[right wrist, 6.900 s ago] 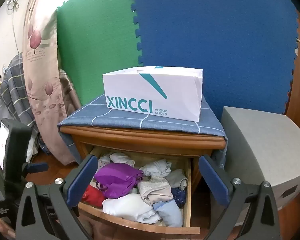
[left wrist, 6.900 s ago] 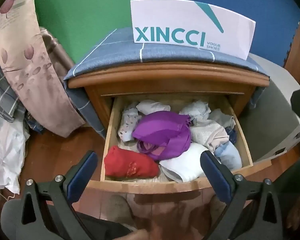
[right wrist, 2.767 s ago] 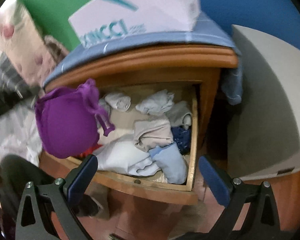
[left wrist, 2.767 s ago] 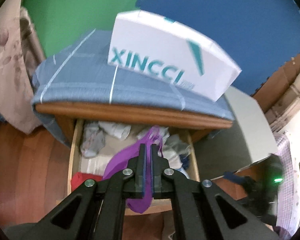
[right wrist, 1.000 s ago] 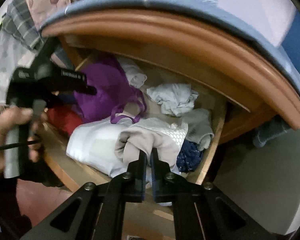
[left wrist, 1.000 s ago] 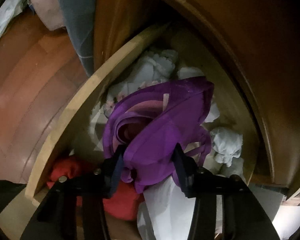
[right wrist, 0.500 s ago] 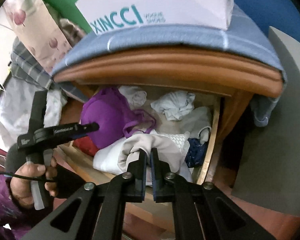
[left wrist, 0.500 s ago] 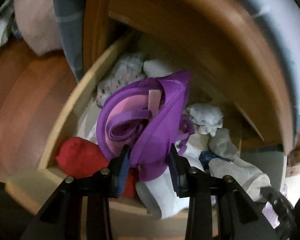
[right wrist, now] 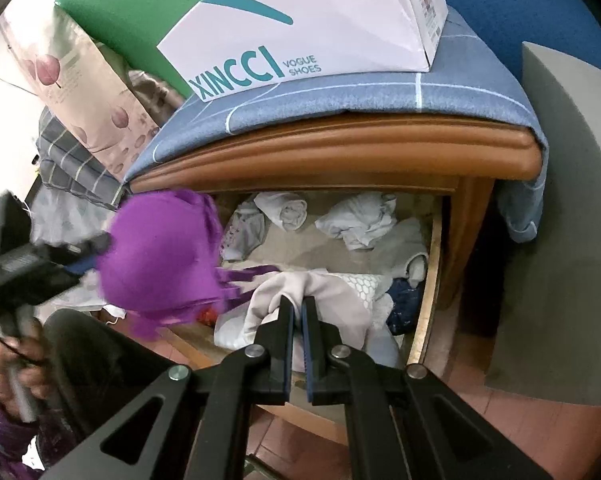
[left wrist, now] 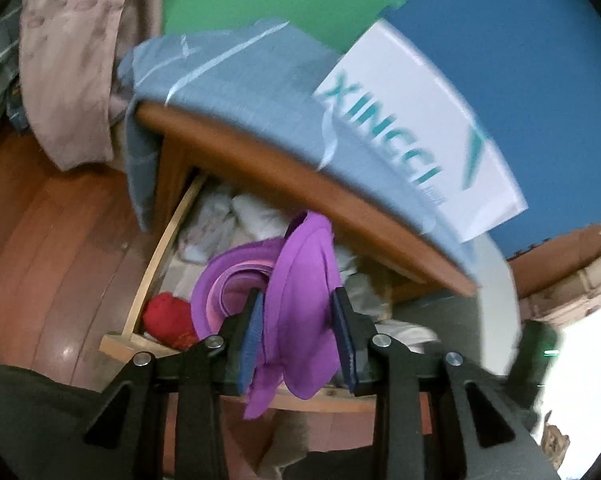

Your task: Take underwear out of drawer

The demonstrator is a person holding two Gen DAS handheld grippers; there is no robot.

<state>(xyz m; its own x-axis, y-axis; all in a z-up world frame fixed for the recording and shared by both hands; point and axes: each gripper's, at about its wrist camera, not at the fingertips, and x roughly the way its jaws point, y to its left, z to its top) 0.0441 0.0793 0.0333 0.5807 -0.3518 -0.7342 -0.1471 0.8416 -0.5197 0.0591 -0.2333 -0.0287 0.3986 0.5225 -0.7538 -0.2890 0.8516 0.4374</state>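
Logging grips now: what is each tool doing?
Left tool: closed on the purple underwear.
Right tool: closed on the beige garment.

The left gripper is clamping a purple bra, its jaws having just been closing on the fabric bunched between the blue pads. The bra is hanging above the front edge of the open drawer, a loose end drooping below the jaws. A red garment is lying in the drawer's front left corner, pale clothes toward its back. A blue cloth is covering the nightstand top, a white shoebox sitting on it near the right edge.
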